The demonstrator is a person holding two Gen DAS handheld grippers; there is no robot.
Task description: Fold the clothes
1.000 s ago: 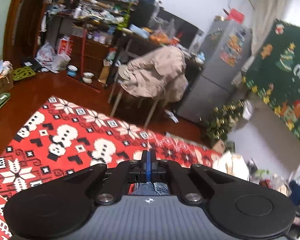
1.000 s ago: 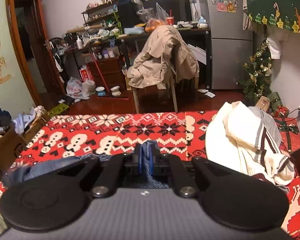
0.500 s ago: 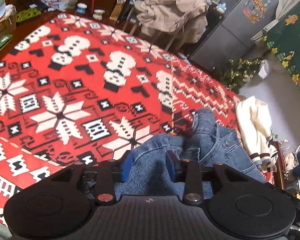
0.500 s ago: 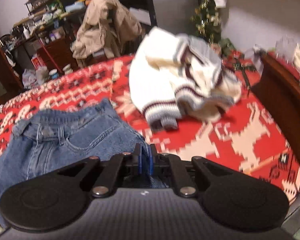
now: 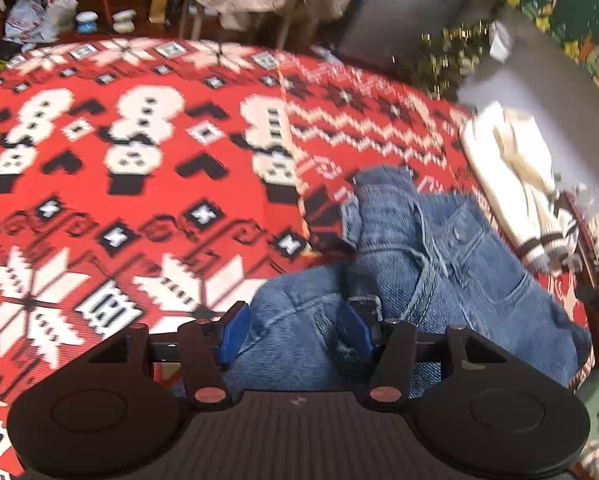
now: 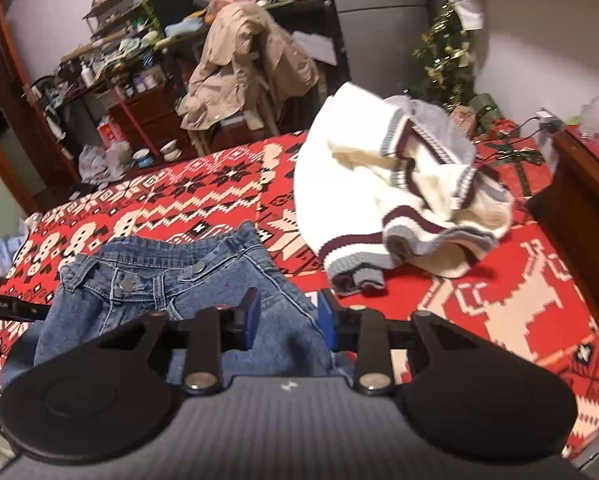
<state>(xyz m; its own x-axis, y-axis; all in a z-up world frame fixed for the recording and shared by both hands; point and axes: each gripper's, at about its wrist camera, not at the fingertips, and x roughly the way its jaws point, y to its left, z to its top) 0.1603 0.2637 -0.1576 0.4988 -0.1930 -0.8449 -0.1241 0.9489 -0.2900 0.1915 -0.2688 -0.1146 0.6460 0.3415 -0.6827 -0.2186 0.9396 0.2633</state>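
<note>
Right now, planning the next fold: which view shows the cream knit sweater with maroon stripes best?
The right wrist view: the cream knit sweater lies whole and crumpled. The left wrist view catches only a blurred strip at its edge.

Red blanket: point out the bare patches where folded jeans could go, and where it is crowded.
The red blanket is bare across its snowman and snowflake side, away from the jeans. A smaller bare patch lies between the cream sweater and the wooden edge. The strip between the jeans and the sweater is crowded.
</note>
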